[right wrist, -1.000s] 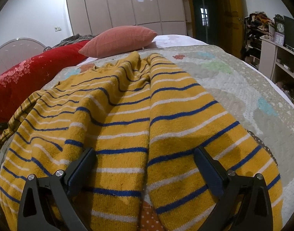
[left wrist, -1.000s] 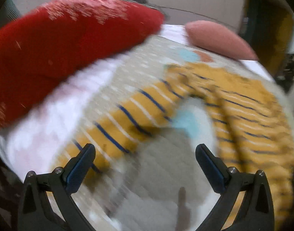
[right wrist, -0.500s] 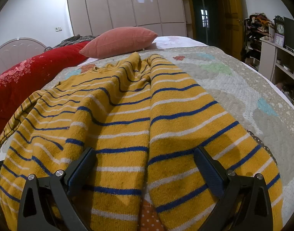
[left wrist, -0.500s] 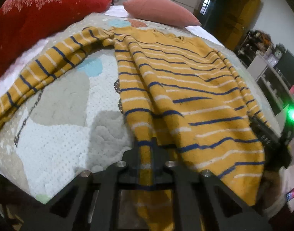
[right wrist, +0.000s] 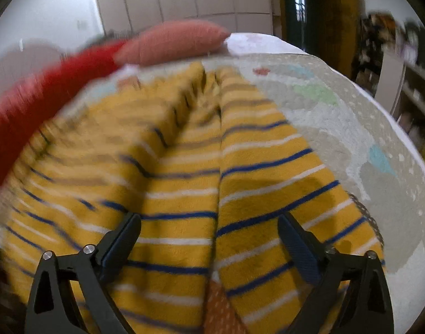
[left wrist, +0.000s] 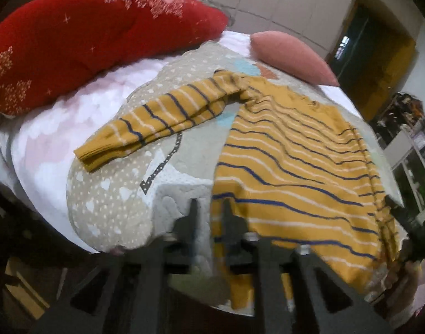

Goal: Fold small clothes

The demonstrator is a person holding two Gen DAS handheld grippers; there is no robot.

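Left wrist: left gripper (left wrist: 208, 217), jaws opening, apparently straddles sweater (left wrist: 296, 172) hem; right gripper (right wrist: 209, 239) gapes above it, empty.

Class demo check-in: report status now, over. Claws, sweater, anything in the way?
Left claw opening at the striped sweater hem edge, no clear grip. Right claw open above it. Sleeve spread out left. Red bedding beside, not blocking.

The sweater (left wrist: 290, 150) lies on the quilt (left wrist: 115, 194), the pillow (left wrist: 290, 53) behind it, the blanket (left wrist: 87, 36) to its left.
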